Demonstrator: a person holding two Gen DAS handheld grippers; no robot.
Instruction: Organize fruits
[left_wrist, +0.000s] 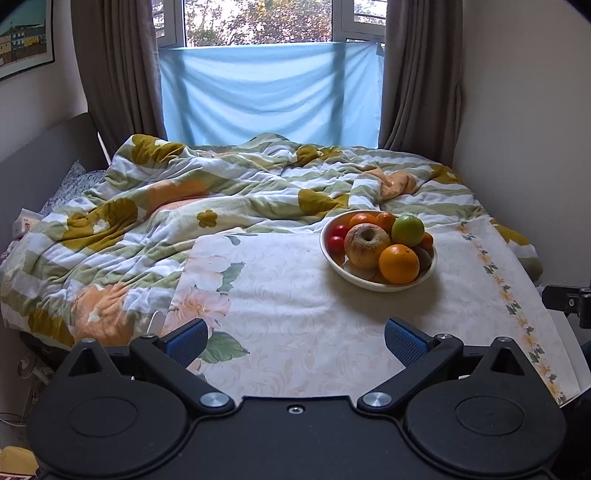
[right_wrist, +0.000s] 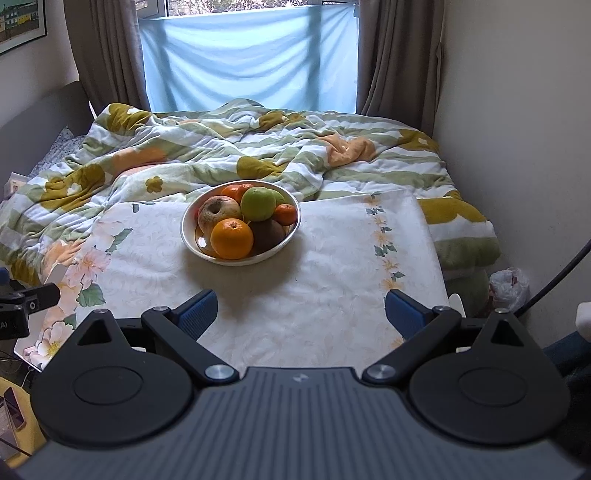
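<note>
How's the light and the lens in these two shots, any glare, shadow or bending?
Left wrist: window is blown out bright, walls curve from fisheye, bowl throws a soft shadow toward the camera. Right wrist: same soft daylight, a small glare spot inside the bowl, corners vignetted dark, fruit sharp.

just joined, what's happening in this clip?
A person holds a gripper in each hand over a table covered with a floral cloth, set against a bed. Both the left gripper and the right gripper are open, holding nothing and hovering short of the fruit. All the fruit sits in one white bowl: a large orange at the front, a wrinkled apple, a green apple, smaller oranges and two small red fruits. Nothing has been taken out yet.
</note>
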